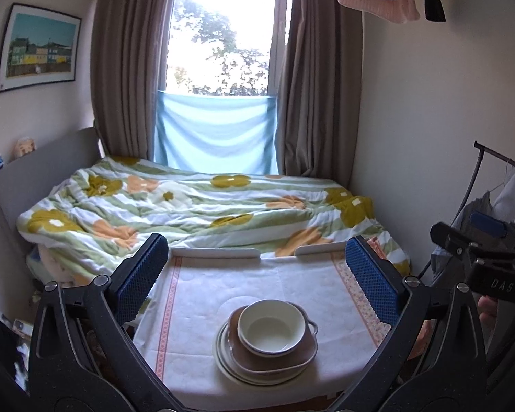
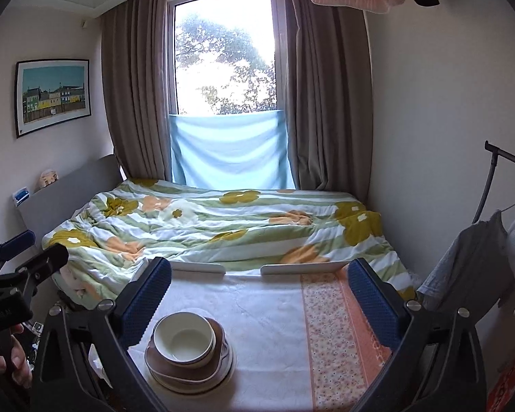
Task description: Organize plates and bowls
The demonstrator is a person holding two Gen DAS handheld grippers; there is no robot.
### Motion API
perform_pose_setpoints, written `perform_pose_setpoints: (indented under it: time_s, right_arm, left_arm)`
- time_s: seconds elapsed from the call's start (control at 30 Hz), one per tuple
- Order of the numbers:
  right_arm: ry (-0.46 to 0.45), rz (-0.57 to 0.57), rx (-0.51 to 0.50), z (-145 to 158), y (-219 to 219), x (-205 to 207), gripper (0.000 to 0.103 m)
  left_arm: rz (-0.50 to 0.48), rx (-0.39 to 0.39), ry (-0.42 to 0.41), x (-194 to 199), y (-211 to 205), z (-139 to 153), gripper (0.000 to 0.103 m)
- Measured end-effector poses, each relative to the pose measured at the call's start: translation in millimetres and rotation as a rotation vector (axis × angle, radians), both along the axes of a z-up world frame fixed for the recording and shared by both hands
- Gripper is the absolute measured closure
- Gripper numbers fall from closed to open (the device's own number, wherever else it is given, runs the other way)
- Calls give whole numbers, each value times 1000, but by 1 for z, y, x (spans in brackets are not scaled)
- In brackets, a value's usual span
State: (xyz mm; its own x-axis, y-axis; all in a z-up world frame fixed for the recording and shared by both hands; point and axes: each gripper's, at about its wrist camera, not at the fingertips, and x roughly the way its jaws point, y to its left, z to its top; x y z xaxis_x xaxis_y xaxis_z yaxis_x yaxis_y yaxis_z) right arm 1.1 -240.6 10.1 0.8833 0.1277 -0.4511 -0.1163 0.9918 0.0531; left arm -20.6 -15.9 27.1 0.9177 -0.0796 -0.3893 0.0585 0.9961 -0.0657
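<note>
A cream bowl (image 1: 271, 329) (image 2: 183, 338) sits on top of a brown handled dish (image 1: 274, 357) (image 2: 189, 372). Both rest on a small stack of cream plates (image 1: 228, 365) (image 2: 202, 389). The stack stands near the front of a table covered with a white cloth (image 1: 195, 295) (image 2: 264, 309). My left gripper (image 1: 255, 250) hangs open above and behind the stack with nothing between its blue pads (image 1: 140, 278). My right gripper (image 2: 259, 267) is open too, empty, with the stack low on its left. Each gripper shows at the edge of the other's view, held in a hand.
A bed with a floral duvet (image 1: 189, 206) (image 2: 223, 223) lies just beyond the table's far edge, which carries low white rails (image 1: 216, 252). A clothes rack with hanging garments (image 1: 498, 185) (image 2: 480, 250) stands on the right. The cloth's orange patterned border (image 2: 329, 336) runs along the right.
</note>
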Motion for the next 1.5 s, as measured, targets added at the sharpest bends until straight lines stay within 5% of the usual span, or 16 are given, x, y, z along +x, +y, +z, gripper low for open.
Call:
perform_pose_setpoints:
  time_s: [1.5]
  right_arm:
    - [-9, -48, -12, 2, -11, -1, 1]
  left_arm:
    - [-2, 35, 9, 9, -10, -7, 0]
